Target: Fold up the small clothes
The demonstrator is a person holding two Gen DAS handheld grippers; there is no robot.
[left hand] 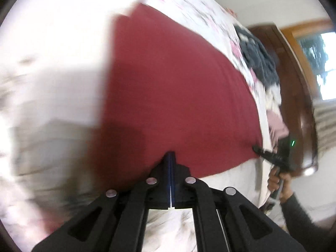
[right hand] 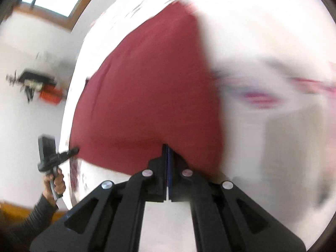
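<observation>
Both my tools are clamped on one red garment [left hand: 174, 88], each at a near corner of its edge. Left tool [left hand: 171, 154]: fingers pressed together, cloth pinched at the tips. Right tool [left hand: 257, 149] likewise, its tips on the corner off to the left tool's right. The garment lies spread ahead of the tools on the bed [left hand: 58, 42], on a white floral sheet. Beyond the right tool: a clothes pile [left hand: 258, 63], dark grey on top, pink below, count unclear through the blur. Dark wooden bed frame [left hand: 294, 88] behind the pile.

a floral bedsheet [left hand: 63, 31] covers the bed; dark wooden headboard [left hand: 294, 79]; wood-framed window [left hand: 323, 63]; white wall [right hand: 25, 126].
</observation>
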